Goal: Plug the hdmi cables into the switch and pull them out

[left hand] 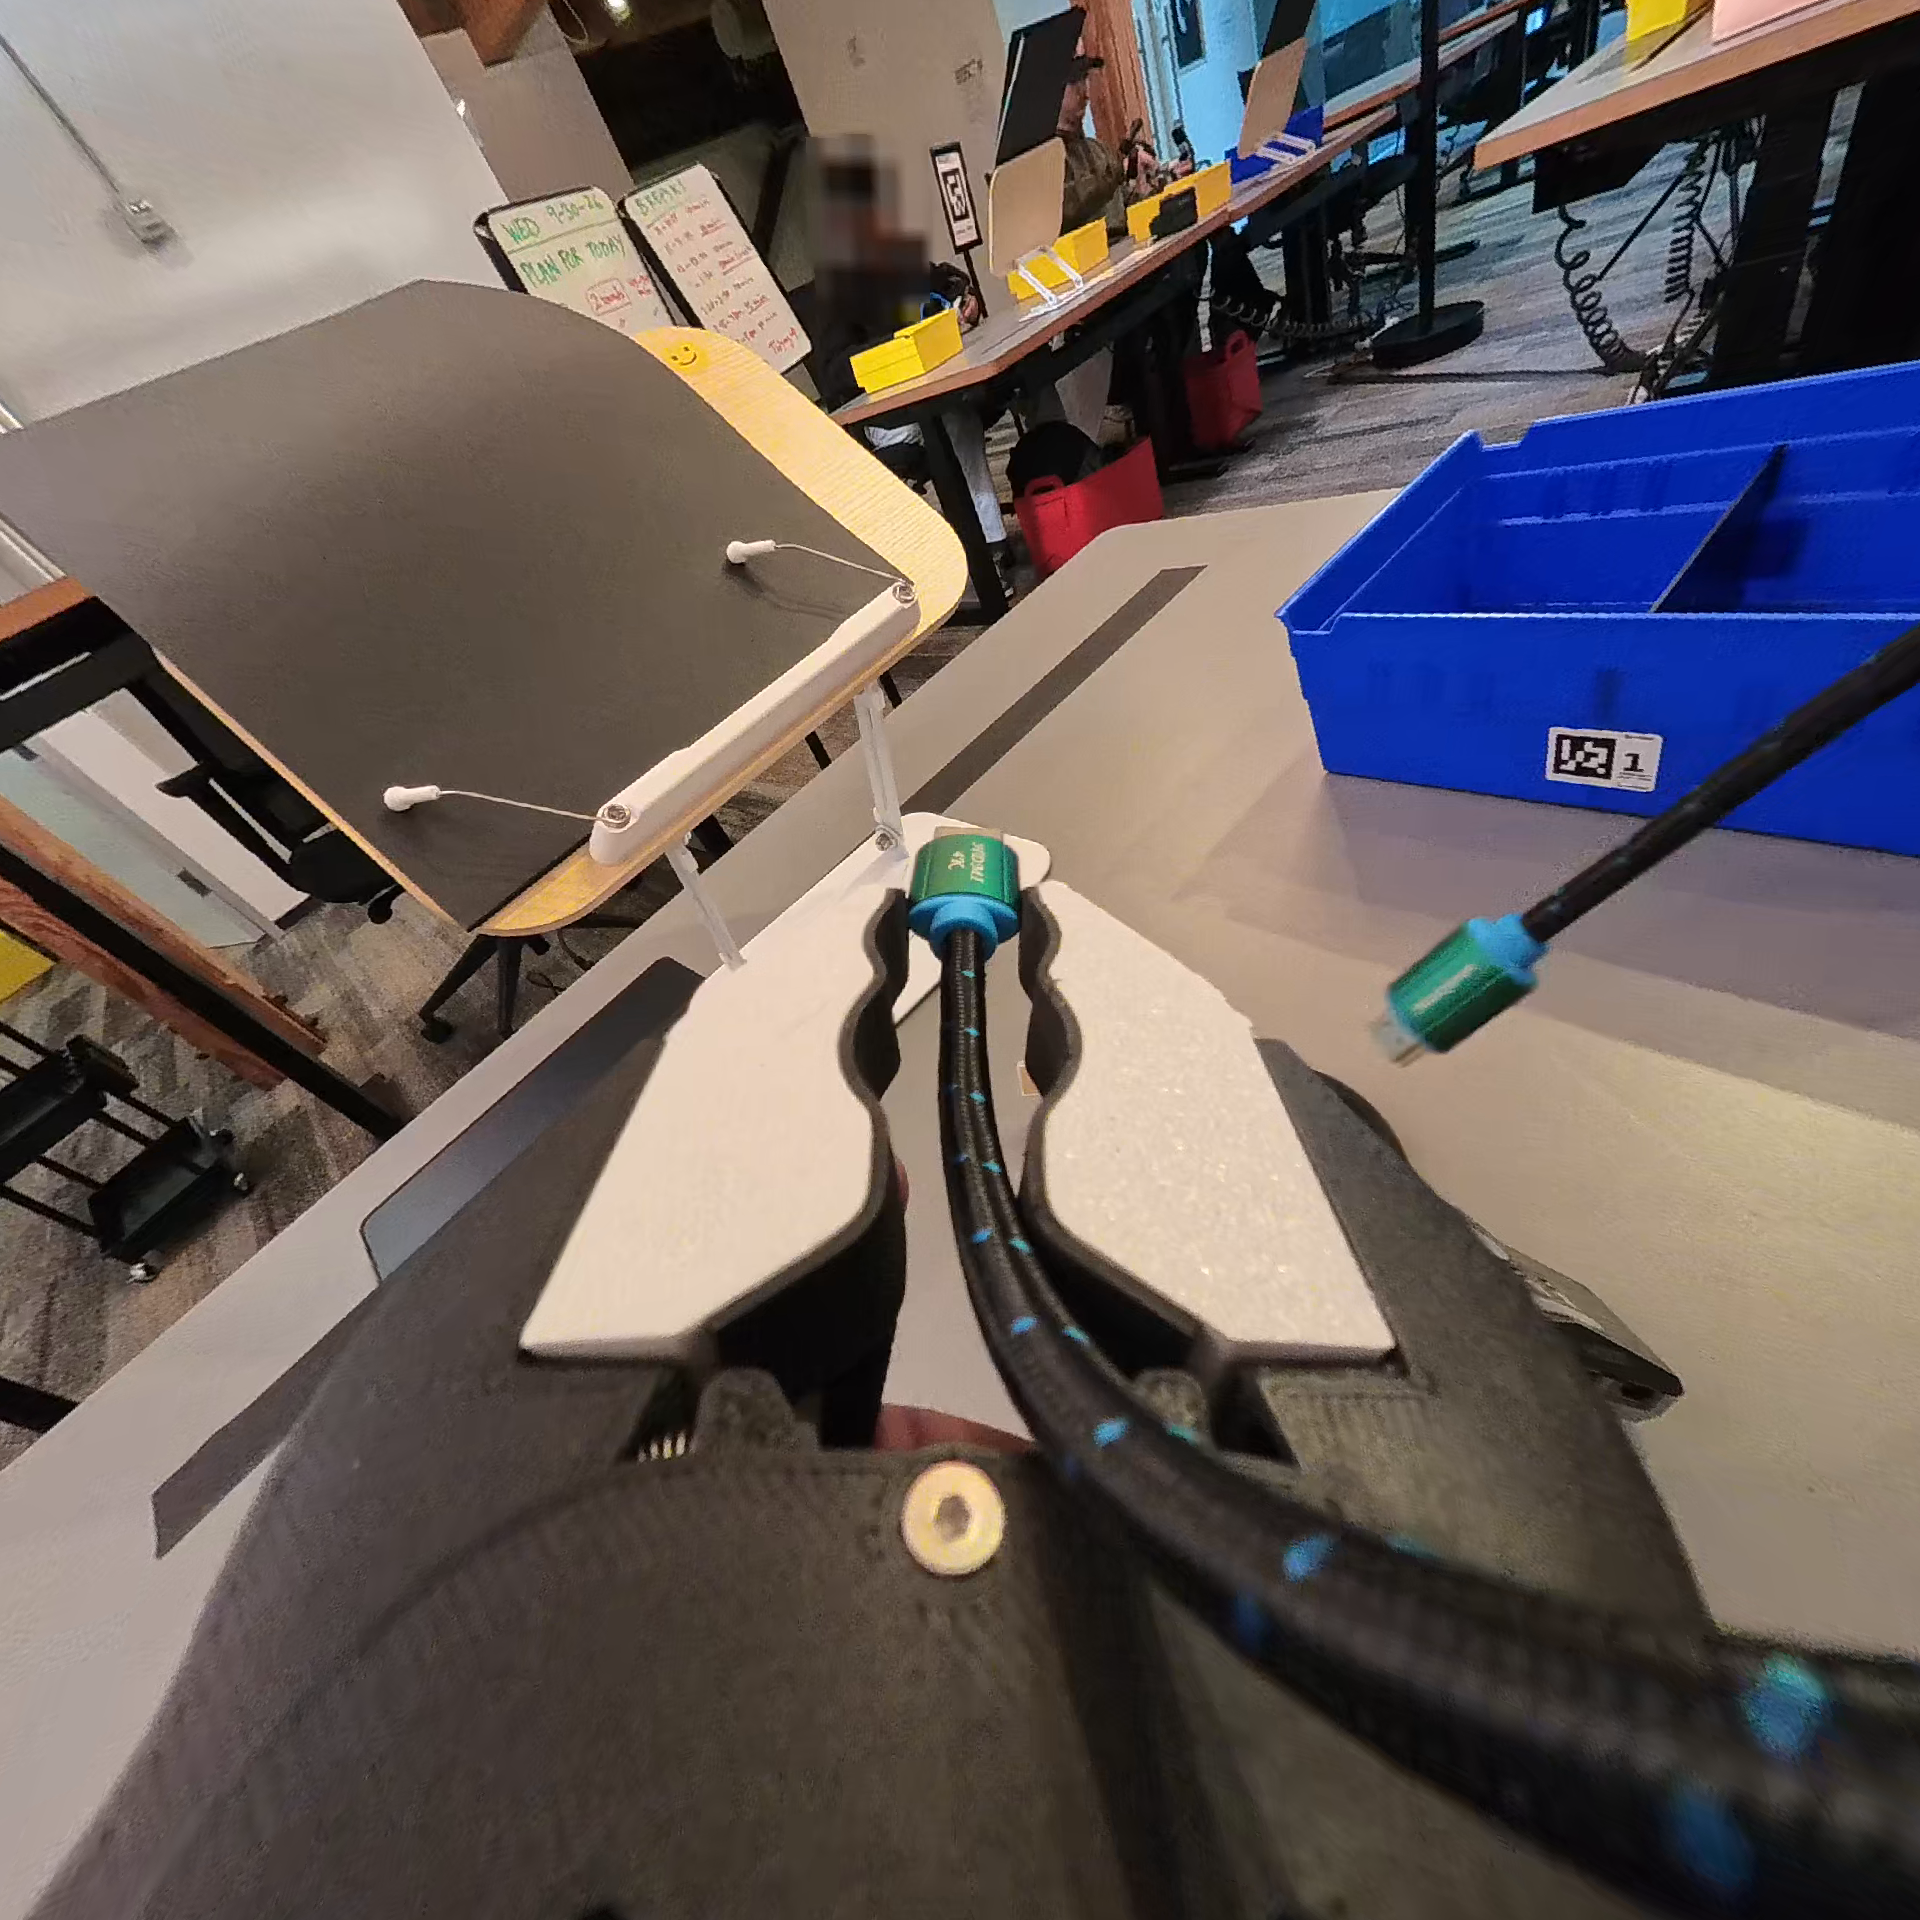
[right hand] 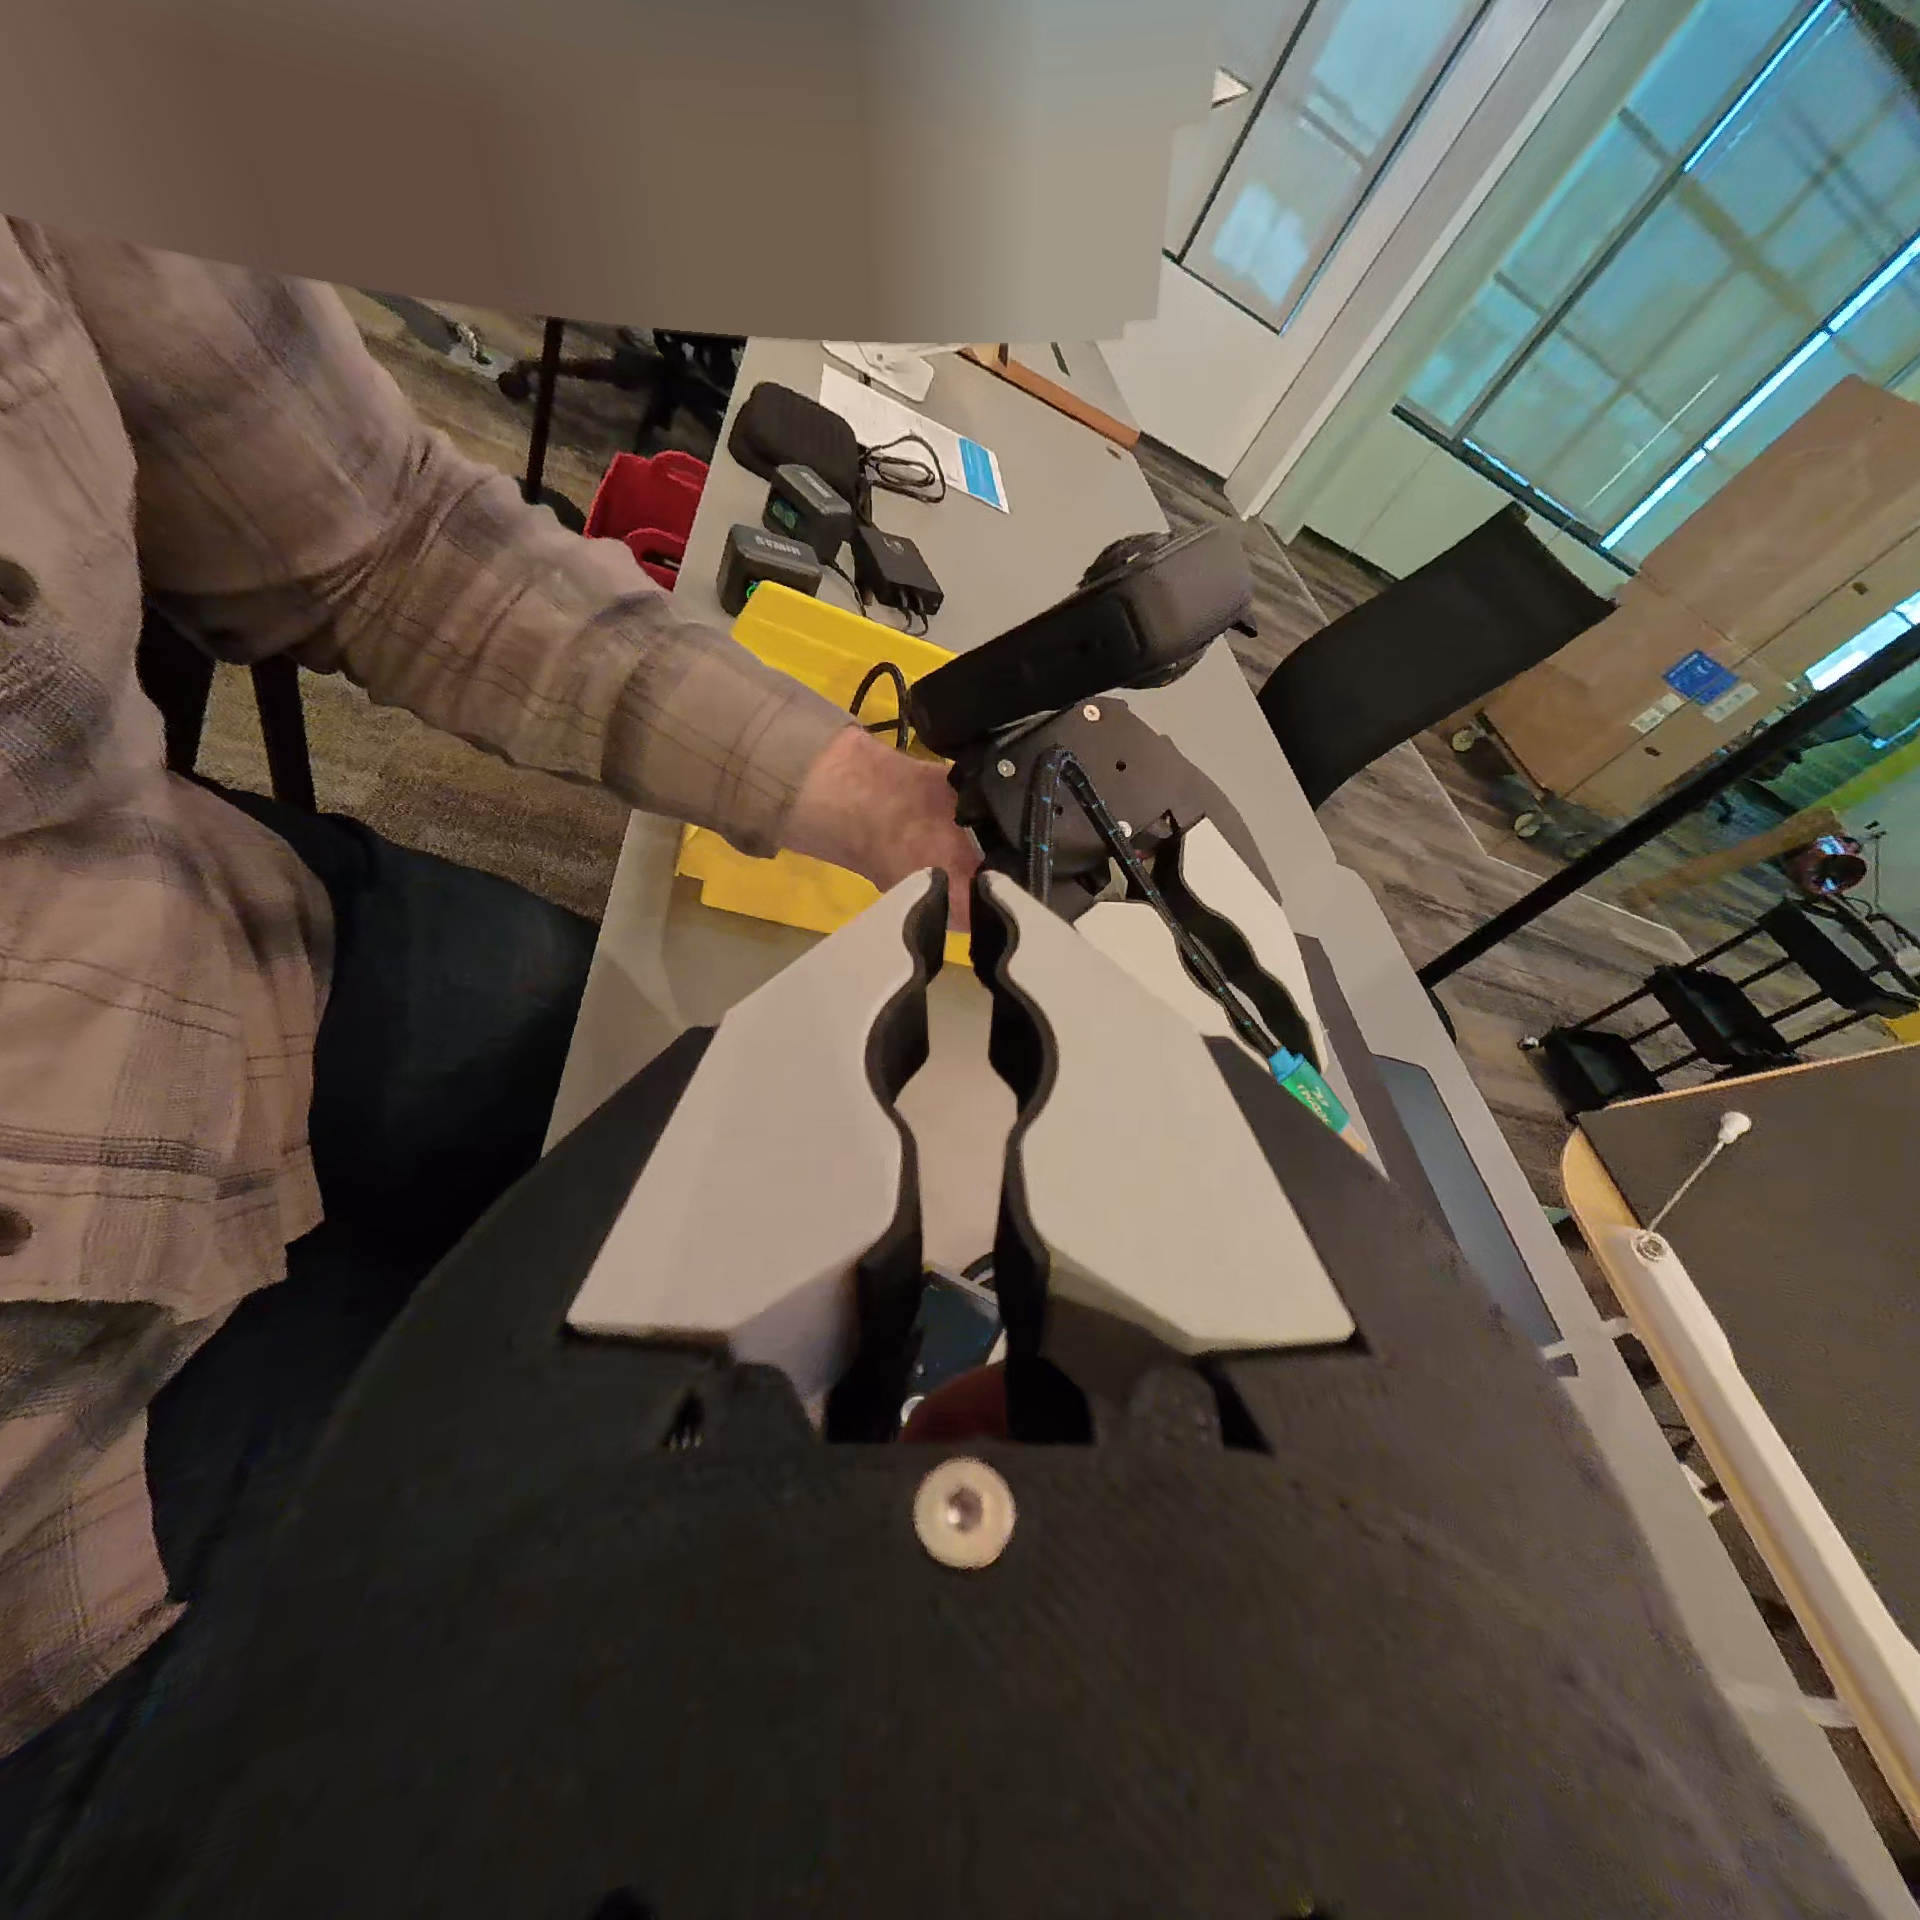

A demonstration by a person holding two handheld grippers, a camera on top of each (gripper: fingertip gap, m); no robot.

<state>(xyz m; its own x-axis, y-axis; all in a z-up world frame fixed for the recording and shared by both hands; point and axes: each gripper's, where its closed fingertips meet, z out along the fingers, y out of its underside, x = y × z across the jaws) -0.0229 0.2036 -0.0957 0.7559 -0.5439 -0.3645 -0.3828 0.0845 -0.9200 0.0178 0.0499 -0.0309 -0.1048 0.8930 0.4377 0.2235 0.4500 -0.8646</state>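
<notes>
In the left wrist view my left gripper (left hand: 964, 896) is shut on a green HDMI plug with a blue collar (left hand: 961, 868). The plug sticks out past the fingertips, and its black braided cable (left hand: 971, 1122) runs back between the fingers. A second green plug (left hand: 1455, 987) hangs blurred above the grey table (left hand: 1299, 1122). Its cable (left hand: 1714, 790) runs off the right edge, and what holds it is hidden. In the right wrist view my right gripper (right hand: 961, 883) is shut and nothing shows between its tips. The left gripper (right hand: 1294, 1044) with its plug (right hand: 1317, 1101) is just beyond, held by a hand (right hand: 894, 821). I see no switch.
A blue divided bin (left hand: 1558, 665) stands at the table's right back. A black board on a stand (left hand: 416, 582) is at the left. A yellow bin (right hand: 800, 644), black chargers (right hand: 790, 540) and a person in a plaid sleeve (right hand: 416, 582) are on the right gripper's far side. The left gripper's tips are roughly 15 cm from the right gripper's.
</notes>
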